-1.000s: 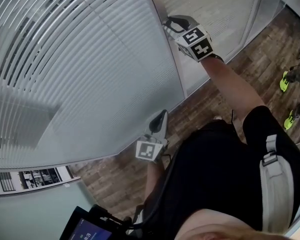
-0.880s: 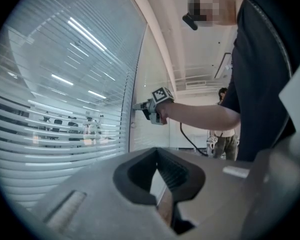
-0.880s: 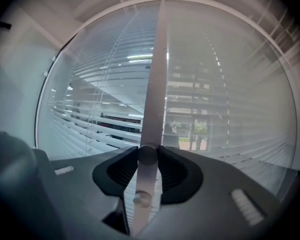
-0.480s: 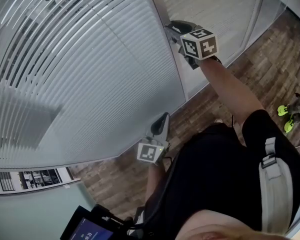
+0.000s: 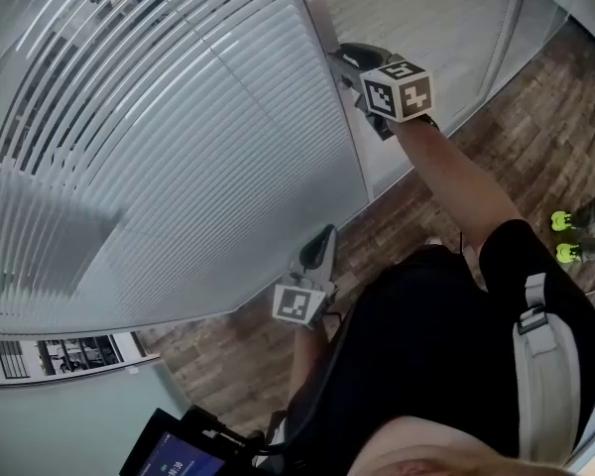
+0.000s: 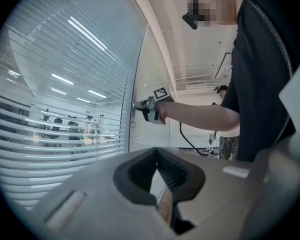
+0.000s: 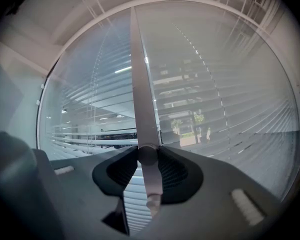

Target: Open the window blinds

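My right gripper [image 7: 149, 170] is clamped on the tilt knob [image 7: 148, 155] on the frame post [image 7: 140, 84]. The blinds [image 5: 178, 137] have slats part-open, so I judge more turning is needed. My left gripper [image 6: 162, 184] hangs closed and empty.

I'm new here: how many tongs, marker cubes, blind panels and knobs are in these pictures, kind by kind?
Tongs: 2, left tongs and right tongs
Marker cubes: 2
Blind panels: 2
Knob, gripped by the right tongs: 1
Total: 7

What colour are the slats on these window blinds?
Pale grey-white. The blinds show best in the head view.
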Tool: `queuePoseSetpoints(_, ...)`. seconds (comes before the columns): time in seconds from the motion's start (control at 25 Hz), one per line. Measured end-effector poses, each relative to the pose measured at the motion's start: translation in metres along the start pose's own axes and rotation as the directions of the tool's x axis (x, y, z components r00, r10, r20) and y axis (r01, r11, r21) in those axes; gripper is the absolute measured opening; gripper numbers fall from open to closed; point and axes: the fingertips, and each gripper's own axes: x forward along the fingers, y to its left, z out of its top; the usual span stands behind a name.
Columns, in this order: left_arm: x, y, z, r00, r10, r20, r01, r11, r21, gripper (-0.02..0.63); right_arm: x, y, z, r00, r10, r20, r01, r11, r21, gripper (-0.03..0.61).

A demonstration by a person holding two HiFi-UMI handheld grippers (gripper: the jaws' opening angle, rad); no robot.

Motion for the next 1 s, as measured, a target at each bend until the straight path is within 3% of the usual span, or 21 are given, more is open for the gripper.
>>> queuePoseSetpoints(0.76, -0.003, 0.008, -0.001, 1.0, 0.009, -0.004, -0.009, 1.0, -0.003, 0.003, -0.02, 0.0, -0.007, 0.999, 0.018, 0.049, -0.013, 0.995, -0.101, 0.166)
queuePoseSetpoints(0.88, 0.0, 0.01, -0.003, 1.0, 0.004, -0.005, -0.004, 1.0, -0.006, 0.003, -0.04, 0.008, -0.012, 0.993, 0.076, 0.085, -0.066, 0.99, -0.124, 0.143)
queuePoseSetpoints(1.0, 0.003, 0.011, -0.005, 1.0, -0.005, -0.003, 0.005, 1.0, -0.002, 0.003, -0.07, 0.028, -0.022, 0.977, 0.198, 0.079, -0.183, 0.969, -0.167, 0.112)
